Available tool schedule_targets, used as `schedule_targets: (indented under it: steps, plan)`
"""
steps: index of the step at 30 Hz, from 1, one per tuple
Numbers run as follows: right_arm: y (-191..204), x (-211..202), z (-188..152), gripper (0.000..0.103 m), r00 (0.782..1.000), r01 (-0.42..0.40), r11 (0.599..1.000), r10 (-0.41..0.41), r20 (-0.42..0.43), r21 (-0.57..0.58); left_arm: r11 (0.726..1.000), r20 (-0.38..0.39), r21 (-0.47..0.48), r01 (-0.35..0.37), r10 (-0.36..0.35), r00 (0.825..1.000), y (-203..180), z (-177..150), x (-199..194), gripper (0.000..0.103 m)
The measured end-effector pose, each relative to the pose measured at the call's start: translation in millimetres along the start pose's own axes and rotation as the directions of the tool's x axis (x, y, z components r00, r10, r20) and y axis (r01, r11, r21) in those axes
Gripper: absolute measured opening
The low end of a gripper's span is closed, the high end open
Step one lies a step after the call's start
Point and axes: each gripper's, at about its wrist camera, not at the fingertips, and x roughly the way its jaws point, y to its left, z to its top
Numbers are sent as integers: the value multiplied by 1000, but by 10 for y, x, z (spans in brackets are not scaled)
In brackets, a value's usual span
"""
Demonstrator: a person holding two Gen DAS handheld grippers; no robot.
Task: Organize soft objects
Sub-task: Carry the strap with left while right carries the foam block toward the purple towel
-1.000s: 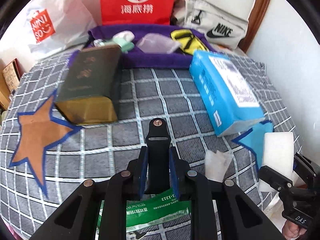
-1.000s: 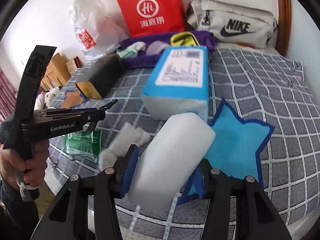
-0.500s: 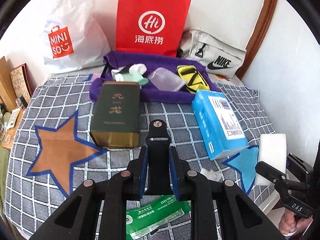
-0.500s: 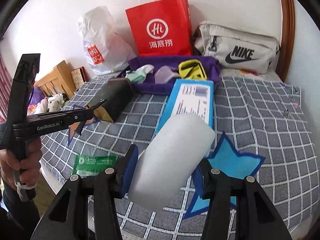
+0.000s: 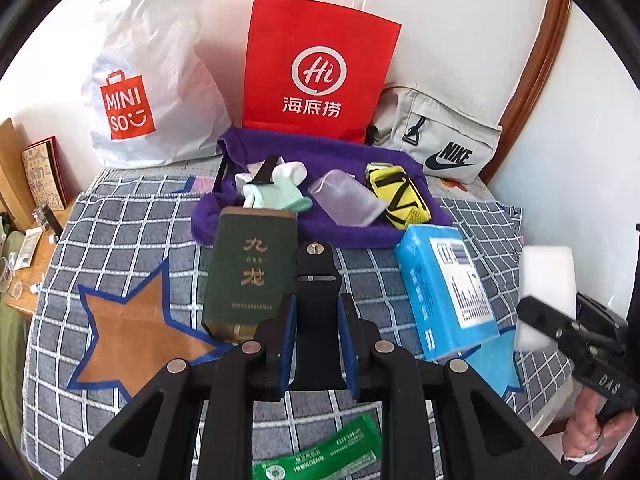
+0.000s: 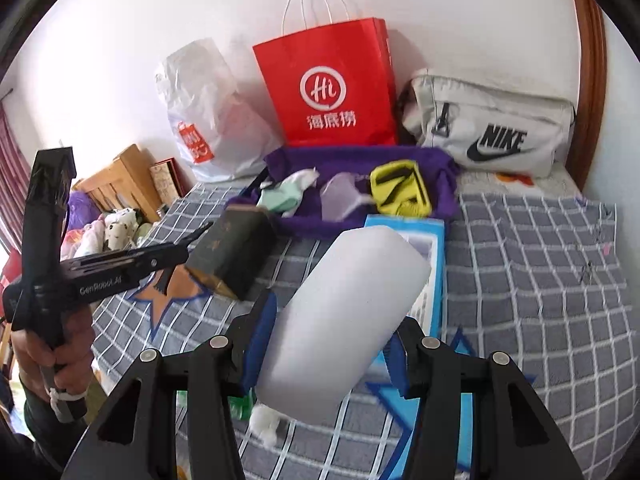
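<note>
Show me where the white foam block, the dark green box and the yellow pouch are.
white foam block [image 6: 340, 320], right wrist view, middle of its broad face
dark green box [image 5: 252, 268], left wrist view, lettered top face
yellow pouch [image 5: 396, 196], left wrist view, its centre

Ahead of your left gripper [image 5: 316, 344], the dark green box [image 5: 250, 272] lies left, the blue tissue pack [image 5: 444, 288] right, the purple cloth tray [image 5: 320, 184] behind both on the bed [image 5: 120, 232].

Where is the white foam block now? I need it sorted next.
The white foam block is clamped in the right gripper, lifted above the blue star patch and in front of the blue box.
</note>
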Motion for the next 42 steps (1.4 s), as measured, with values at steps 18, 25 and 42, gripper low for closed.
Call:
schedule_targets:
  steps: [18, 25, 42]
  plan:
    - [-218, 492, 709, 50, 1000, 22, 1000, -22, 15, -22, 1000, -2, -23, -4, 4, 1000, 140, 720, 399, 20]
    - [-316, 802, 936, 50, 1000, 16, 1000, -16, -3, -18, 999, -12, -53, -8, 7, 1000, 242, 960, 623, 20]
    - [-366, 1520, 1562, 50, 999, -17, 1000, 17, -33, -9, 995, -44, -100, -15, 10, 999, 312, 1471, 1146, 20]
